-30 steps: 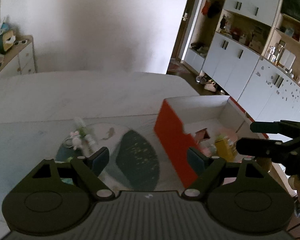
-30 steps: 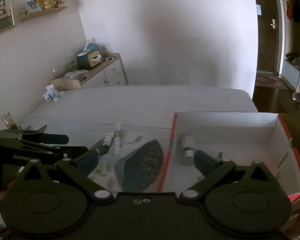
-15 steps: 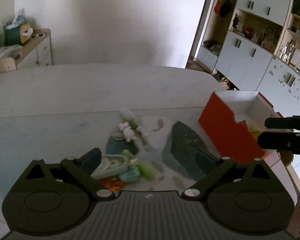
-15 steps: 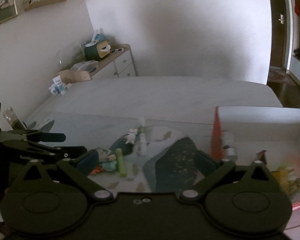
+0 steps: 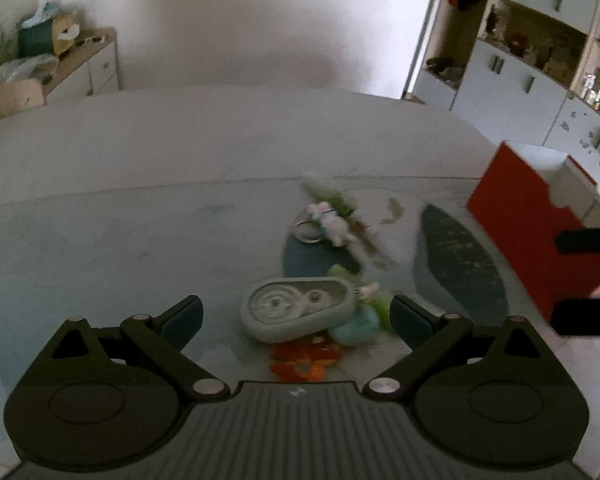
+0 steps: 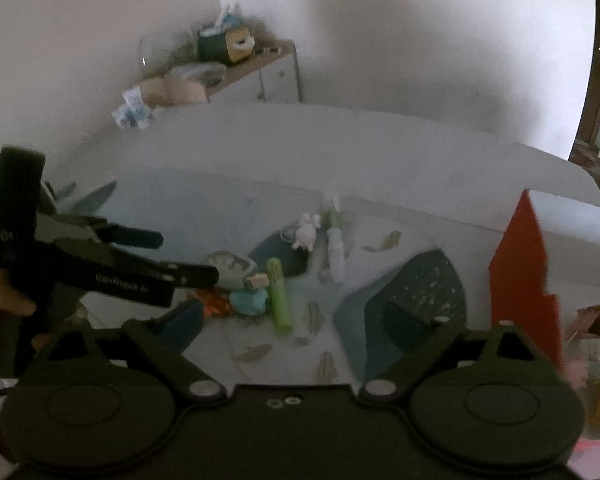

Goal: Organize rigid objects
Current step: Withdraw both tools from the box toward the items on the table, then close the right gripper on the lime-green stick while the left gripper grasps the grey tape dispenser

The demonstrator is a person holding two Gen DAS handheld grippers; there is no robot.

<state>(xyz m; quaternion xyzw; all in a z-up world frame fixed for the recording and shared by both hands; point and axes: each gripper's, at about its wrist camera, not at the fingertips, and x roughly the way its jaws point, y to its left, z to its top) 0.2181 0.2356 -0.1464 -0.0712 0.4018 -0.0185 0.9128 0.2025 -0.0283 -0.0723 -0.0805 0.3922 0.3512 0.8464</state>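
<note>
Grey teardrop-shaped plastic case (image 5: pixel 298 314) lies flat on leaf-printed white cloth (image 5: pixel 400 216), long axis running left-right, narrow end toward red-sided white cardboard box (image 5: pixel 532 236). Light green cylindrical tube (image 6: pixel 280 294) lies beside it, long axis running away from camera. Left gripper (image 5: pixel 296 318) spread wide, empty, case between its fingertips. Right gripper (image 6: pixel 296 320) also spread wide, empty. Versus half second ago: left gripper closer to case, box further toward right edge; right view swung left off box onto clutter.

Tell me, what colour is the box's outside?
Red box, clearest in the left wrist view.
</note>
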